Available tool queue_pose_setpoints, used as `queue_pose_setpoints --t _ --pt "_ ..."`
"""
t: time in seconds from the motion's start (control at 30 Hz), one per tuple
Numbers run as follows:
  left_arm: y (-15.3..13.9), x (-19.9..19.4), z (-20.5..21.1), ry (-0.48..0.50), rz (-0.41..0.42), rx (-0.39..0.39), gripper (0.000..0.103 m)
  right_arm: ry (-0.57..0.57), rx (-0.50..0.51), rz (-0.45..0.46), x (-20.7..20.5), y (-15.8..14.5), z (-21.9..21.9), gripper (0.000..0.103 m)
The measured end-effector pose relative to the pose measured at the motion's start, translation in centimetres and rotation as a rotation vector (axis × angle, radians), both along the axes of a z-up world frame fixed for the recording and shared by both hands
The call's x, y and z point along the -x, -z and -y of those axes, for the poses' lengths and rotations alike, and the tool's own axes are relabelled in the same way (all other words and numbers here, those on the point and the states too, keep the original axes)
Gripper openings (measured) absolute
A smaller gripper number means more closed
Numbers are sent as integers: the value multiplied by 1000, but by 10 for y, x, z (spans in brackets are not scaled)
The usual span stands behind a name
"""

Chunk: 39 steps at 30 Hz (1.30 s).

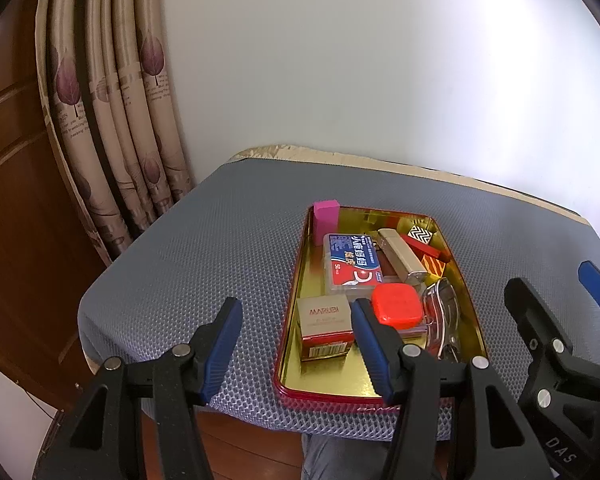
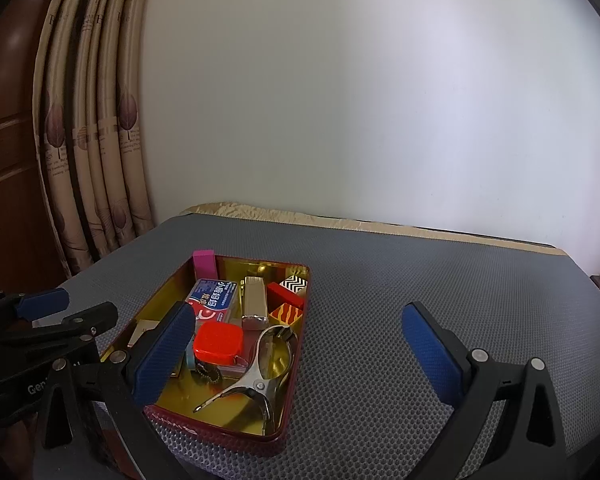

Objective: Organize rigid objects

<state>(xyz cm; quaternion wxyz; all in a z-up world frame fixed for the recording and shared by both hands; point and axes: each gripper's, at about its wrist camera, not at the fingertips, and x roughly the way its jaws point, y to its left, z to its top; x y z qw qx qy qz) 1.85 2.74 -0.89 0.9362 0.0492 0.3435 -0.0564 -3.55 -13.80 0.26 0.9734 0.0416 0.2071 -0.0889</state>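
Observation:
A red tin tray with a gold inside [image 1: 300, 280] [image 2: 296, 360] sits on the grey mat. It holds a pink block [image 1: 326, 216] [image 2: 205, 264], a blue floss box [image 1: 350, 260] [image 2: 214, 296], a metal stapler [image 1: 400, 256] [image 2: 254, 300], a red square case [image 1: 396, 304] [image 2: 218, 341], a MARUBI box [image 1: 325, 326], patterned blocks [image 1: 420, 236] [image 2: 286, 300] and a metal clamp [image 2: 256, 376]. My left gripper [image 1: 296, 344] is open and empty at the tray's near left edge. My right gripper [image 2: 296, 356] is open and empty over the tray's near right corner.
The grey mesh mat [image 1: 204, 248] [image 2: 420, 280] covers a small table against a white wall. Curtains [image 1: 112, 120] and a wooden door [image 1: 16, 200] stand at the left. The right gripper shows in the left wrist view [image 1: 560, 312]; the left gripper shows in the right wrist view [image 2: 60, 312].

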Motion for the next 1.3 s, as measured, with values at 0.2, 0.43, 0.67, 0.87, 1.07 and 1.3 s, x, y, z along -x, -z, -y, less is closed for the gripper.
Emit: queue_pose_setpoints --t 0.2,0.43,0.67,0.87,1.07,1.3 --pt "0 1 2 5 4 -18 62 2 -3 -3 1 0 -1 102" --pt "-4 2 1 4 9 -12 71 7 -10 0 0 0 1 102" --pt "-4 1 1 0 2 -14 71 10 -13 8 0 -1 2 102" --pt "-3 2 2 3 3 -23 71 8 -13 6 0 -1 2 102" --pt "-1 -2 -1 2 -22 -2 71 9 -14 6 1 0 1 102" --pt "2 -4 -2 1 -48 12 71 8 -13 4 1 0 1 102"
